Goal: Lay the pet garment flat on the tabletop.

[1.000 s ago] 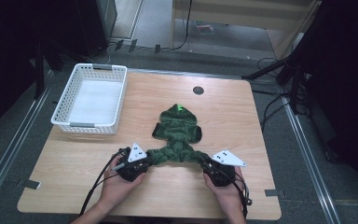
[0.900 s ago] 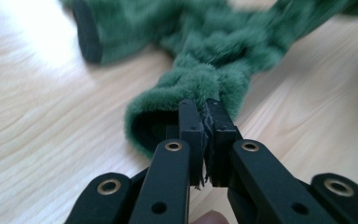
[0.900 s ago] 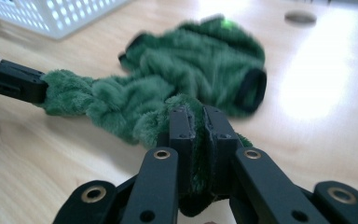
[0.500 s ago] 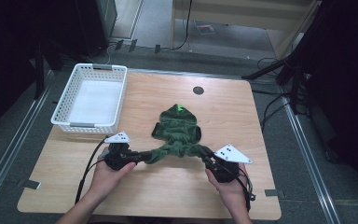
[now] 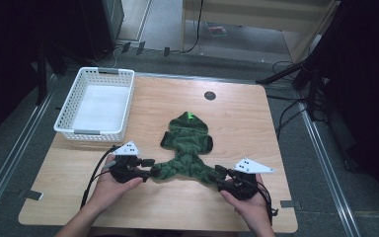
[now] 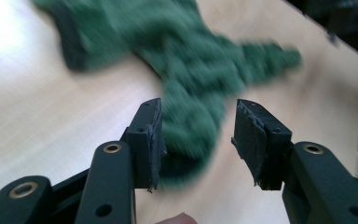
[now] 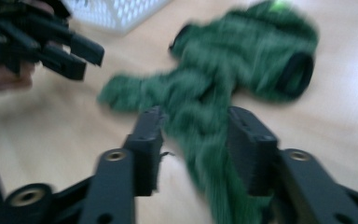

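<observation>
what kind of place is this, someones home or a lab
Most likely a lab or recording workspace, not a home: a bare wooden table on grey flooring, cables trailing around it, and dark equipment stands beside it.

Your left claw (image 5: 148,168) and right claw (image 5: 222,174) sit low, tips angled inward toward each other. Both sets of jaws have just been opening and now stand parted, pads pressing on nothing.

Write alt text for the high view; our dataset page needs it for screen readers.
A person's left tongs and right tongs, jaws just opening, sit at the two near ends of a green knitted garment on a wooden table, white basket far left.
</observation>
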### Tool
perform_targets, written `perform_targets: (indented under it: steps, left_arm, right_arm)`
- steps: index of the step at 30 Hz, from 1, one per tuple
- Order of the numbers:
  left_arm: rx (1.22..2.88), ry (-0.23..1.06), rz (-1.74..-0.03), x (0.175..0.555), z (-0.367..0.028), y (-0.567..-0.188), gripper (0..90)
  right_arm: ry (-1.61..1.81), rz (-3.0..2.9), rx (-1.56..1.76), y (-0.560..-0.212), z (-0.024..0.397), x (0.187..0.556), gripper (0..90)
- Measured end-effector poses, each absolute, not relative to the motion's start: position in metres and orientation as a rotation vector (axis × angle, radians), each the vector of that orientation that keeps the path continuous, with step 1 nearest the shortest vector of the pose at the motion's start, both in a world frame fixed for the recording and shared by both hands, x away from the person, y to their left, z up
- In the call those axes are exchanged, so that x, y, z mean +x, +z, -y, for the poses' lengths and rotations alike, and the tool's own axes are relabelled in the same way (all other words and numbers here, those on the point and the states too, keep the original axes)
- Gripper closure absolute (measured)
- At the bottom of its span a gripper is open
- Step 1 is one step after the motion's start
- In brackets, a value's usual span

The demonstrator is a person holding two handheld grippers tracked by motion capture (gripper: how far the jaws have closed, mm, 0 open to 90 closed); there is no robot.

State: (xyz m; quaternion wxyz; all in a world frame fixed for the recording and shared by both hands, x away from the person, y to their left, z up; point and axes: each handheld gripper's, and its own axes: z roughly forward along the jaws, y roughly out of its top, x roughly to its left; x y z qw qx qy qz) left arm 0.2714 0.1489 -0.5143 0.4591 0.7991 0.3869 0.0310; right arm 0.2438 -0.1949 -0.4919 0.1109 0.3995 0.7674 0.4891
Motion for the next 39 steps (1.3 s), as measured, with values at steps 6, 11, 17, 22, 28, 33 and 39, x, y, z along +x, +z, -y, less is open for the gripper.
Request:
perform_targets:
  steps: [6,11,17,22,28,33,39]
  left_arm:
    - [2.128,0.109,-0.954,0.269,-0.138,-0.539,64.8]
    - [2.085,0.131,-0.942,0.264,-0.142,-0.545,64.8]
    - [2.033,0.157,-0.926,0.259,-0.142,-0.552,61.3]
    - [2.034,0.161,-0.934,0.258,-0.141,-0.554,67.6]
    - [2.041,0.154,-0.925,0.257,-0.142,-0.554,71.5]
    - [2.052,0.168,-0.92,0.255,-0.141,-0.553,73.0]
    - [2.048,0.183,-0.925,0.255,-0.141,-0.553,71.8]
  right_arm:
    - [1.147,-2.326,1.178,-0.531,0.167,0.258,79.1]
    - [1.122,-2.382,1.25,-0.534,0.167,0.252,76.3]
    - [1.301,-2.252,1.244,-0.492,0.16,0.262,74.4]
    - [1.267,-2.16,1.262,-0.472,0.122,0.299,72.3]
    - [0.93,-2.264,1.35,-0.501,0.076,0.368,69.0]
    - [0.851,-2.276,1.371,-0.533,0.073,0.392,64.2]
    - [0.946,-2.207,1.397,-0.537,0.076,0.408,60.2]
